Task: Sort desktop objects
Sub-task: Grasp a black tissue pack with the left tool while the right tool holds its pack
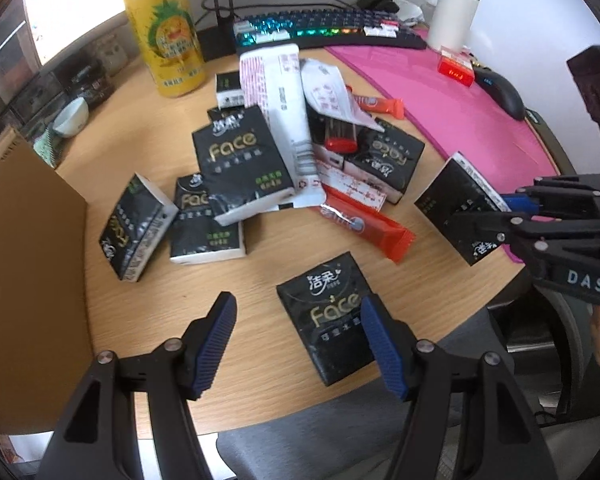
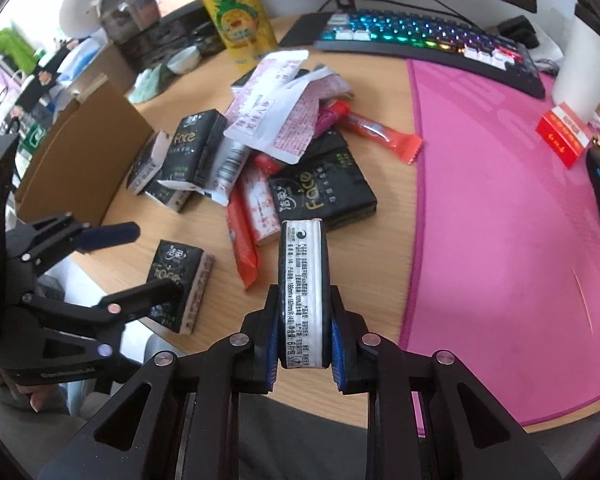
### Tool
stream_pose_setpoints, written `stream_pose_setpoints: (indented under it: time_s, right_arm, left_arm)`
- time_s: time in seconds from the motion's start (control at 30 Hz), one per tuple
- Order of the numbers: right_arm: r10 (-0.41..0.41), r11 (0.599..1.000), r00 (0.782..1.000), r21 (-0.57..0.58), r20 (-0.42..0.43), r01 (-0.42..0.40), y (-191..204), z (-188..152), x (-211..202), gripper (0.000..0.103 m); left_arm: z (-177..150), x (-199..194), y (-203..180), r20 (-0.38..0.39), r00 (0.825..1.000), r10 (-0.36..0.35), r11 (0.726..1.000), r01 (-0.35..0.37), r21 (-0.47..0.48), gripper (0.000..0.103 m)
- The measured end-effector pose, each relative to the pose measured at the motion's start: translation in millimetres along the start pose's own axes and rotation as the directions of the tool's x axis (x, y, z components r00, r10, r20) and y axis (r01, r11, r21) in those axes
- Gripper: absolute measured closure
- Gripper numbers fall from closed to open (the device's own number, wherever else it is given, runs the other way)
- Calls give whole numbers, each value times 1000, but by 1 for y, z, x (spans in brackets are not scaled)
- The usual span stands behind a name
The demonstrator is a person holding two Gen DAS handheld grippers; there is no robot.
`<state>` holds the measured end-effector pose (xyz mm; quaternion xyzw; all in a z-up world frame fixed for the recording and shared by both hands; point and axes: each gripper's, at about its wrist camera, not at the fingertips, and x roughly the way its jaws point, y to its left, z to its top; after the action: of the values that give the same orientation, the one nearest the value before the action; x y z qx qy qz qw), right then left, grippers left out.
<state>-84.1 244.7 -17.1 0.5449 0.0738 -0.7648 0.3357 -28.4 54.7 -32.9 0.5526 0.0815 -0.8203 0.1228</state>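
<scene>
Desk (image 1: 140, 148) of "Face" tissue packs (image 1: 242, 168)

The tissue packs (image 1: 242, 164) are black with gold "Face" lettering and white edges. The snack wrappers (image 1: 366, 226) are orange-red. The can (image 1: 164, 32) is yellow with a pineapple print, green and orange. The desk mat (image 2: 500, 216) is bright pink; the desk (image 1: 160, 128) is pale woodgrain. The keyboard (image 2: 428, 46) glows rainbow. The gripper pads (image 1: 216, 340) are blue and ribbed. The small box (image 2: 564, 134) seems red and white.
</scene>
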Motion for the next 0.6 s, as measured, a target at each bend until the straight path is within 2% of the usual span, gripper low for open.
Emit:
stream_pose_setpoints:
  time_s: [0.23,0.33,0.4,0.43,0.47,0.53,0.6]
  right_arm:
    - [15,1000,999,-14,-29,-15,5,-2,10,81]
    - [17,1000,999,-12,-30,-18,5,-1,11,81]
    - [17,1000,999,-10,-31,-18,4,-2,10,81]
    - [13,1000,999,-14,-33,-13,4,-2,10,81]
    - [9,1000,999,-19,-35,-9,5,-2,10,81]
    - [0,1000,999,-28,-41,-1,7,-1,11,81]
    - [-6,999,999,-37,-44,4,9,0,11,80]
  left_arm:
    - [6,5,-9,2,1000,6,1000,-7,15,33]
    - [9,11,-16,-11,1000,-23,999,23,28,33]
    - [10,18,-20,-36,999,-8,999,10,42,41]
    - [10,20,-21,-39,999,0,999,2,47,64]
    - [10,20,-21,-42,999,-10,999,12,45,81]
    - [12,20,-18,-52,998,-24,999,26,39,82]
    - [12,18,-15,-45,999,17,999,-15,40,82]
